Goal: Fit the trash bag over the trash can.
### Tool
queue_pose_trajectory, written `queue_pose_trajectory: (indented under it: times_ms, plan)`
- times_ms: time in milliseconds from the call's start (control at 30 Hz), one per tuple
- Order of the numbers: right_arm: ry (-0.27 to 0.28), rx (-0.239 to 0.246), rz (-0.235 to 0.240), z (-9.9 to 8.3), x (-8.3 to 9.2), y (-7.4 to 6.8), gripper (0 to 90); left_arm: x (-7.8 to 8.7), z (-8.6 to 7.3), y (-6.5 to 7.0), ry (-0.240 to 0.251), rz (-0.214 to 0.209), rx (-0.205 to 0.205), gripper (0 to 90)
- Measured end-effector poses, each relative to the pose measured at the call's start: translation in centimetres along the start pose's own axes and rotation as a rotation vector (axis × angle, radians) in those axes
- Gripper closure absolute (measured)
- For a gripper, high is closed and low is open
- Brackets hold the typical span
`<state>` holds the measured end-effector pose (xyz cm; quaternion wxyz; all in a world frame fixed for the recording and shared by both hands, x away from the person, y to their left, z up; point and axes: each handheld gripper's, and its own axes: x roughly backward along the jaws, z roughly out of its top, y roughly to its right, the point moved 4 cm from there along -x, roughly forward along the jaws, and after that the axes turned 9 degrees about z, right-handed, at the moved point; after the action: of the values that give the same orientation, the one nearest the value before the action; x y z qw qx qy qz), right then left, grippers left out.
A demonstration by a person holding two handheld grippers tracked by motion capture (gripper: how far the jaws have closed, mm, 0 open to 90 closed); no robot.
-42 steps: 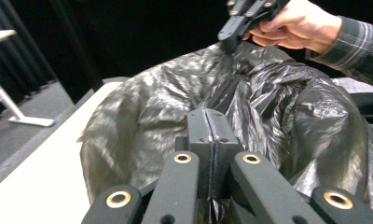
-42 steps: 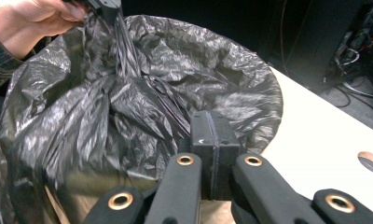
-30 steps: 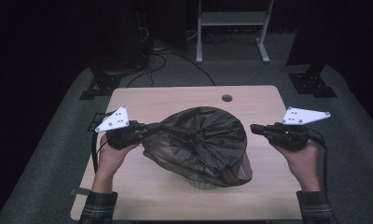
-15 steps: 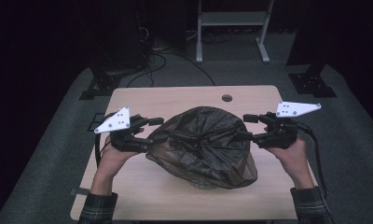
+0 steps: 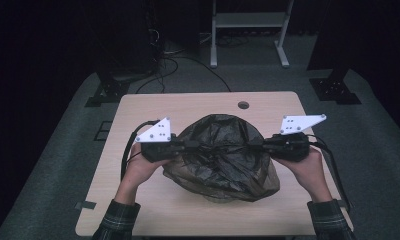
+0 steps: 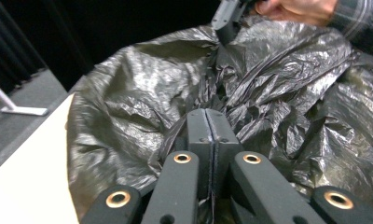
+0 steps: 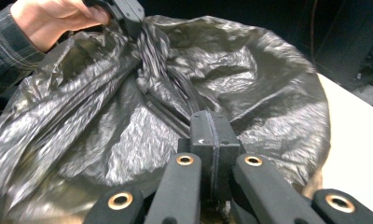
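A crumpled black plastic bag [image 5: 223,165] lies in a mound on the middle of the wooden table [image 5: 138,115]. My left gripper [image 5: 193,146] reaches in from the bag's left side. Its jaws have just been closing and now stand together, pinching a fold of the film [image 6: 207,116]. From the right comes my right gripper [image 5: 253,144], whose jaws have also just been closing and now pinch a pleat of the bag [image 7: 210,119]. Both tips sit near the gathered top, facing each other. A hand holds each gripper.
A small round hole [image 5: 243,105] is in the tabletop behind the bag. Cables trail from both grippers over the table's sides. Beyond the table, on the dark floor, stand a white frame [image 5: 248,30] and black stand feet [image 5: 333,90].
Both hands have moved inward toward the bag's middle. The jaws stood open half a second ago and are now closed on the film. The bag has bunched from a flat spread into a taller mound.
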<state>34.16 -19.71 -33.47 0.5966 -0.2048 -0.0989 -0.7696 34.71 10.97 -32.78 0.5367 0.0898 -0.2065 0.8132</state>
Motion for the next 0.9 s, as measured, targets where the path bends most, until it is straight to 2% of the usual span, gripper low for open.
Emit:
queue_pose_trajectory:
  times_ms: [100, 233, 333, 367, 433, 467, 500, 533, 567, 600, 633, 700, 733, 800, 900]
  plan:
    - [0.019, -0.007, -0.025, -0.3, 1.2, 0.2, 90.0, 1.2, -0.4, -0.6, 0.032, 0.038, 0.026, 89.6]
    - [0.045, -0.025, -0.074, -0.9, 3.1, 0.7, 90.0, 2.4, -1.3, -1.3, 0.041, 0.099, 0.039, 89.6]
    - [0.064, -0.04, -0.103, -1.7, 4.3, 0.9, 90.0, 3.0, -2.0, -1.7, 0.051, 0.124, 0.062, 89.6]
    - [0.07, -0.046, -0.111, -1.9, 4.6, 0.9, 90.0, 3.0, -2.2, -1.7, 0.059, 0.117, 0.071, 89.7]
    - [0.082, -0.061, -0.09, -2.4, 4.7, 0.9, 90.0, 3.0, -2.5, -1.6, 0.074, 0.115, 0.077, 89.5]
    - [0.081, -0.058, -0.095, -2.5, 4.7, 0.9, 89.9, 2.9, -2.6, -1.6, 0.081, 0.113, 0.08, 89.4]
    - [0.082, -0.05, -0.099, -2.5, 4.5, 0.9, 84.5, 2.9, -2.5, -1.5, 0.097, 0.107, 0.087, 86.0]
    - [0.095, -0.052, -0.097, -2.3, 4.5, 0.9, 68.1, 2.8, -2.4, -1.5, 0.108, 0.105, 0.1, 73.7]
    - [0.095, -0.052, -0.097, -2.3, 4.5, 0.9, 68.1, 2.8, -2.4, -1.5, 0.108, 0.105, 0.1, 66.8]
    - [0.128, -0.06, -0.102, -1.5, 4.4, 1.3, 56.6, 2.7, -2.2, -1.5, 0.125, 0.104, 0.112, 58.0]
    - [0.135, -0.064, -0.112, -1.2, 4.3, 1.5, 52.2, 2.7, -2.1, -1.5, 0.131, 0.102, 0.12, 52.1]
    - [0.142, -0.071, -0.12, -0.6, 4.1, 2.0, 51.9, 2.7, -2.1, -1.6, 0.145, 0.116, 0.142, 44.9]
    - [0.149, -0.069, -0.127, -0.2, 3.8, 2.4, 50.6, 2.6, -2.1, -1.7, 0.151, 0.105, 0.159, 38.1]
    - [0.16, -0.083, -0.118, 0.4, 3.3, 3.2, 47.2, 2.6, -2.1, -1.7, 0.156, 0.089, 0.174, 34.1]
    - [0.164, -0.112, -0.124, 0.8, 2.4, 4.6, 46.2, 2.6, -2.3, -1.4, 0.159, 0.067, 0.196, 22.7]
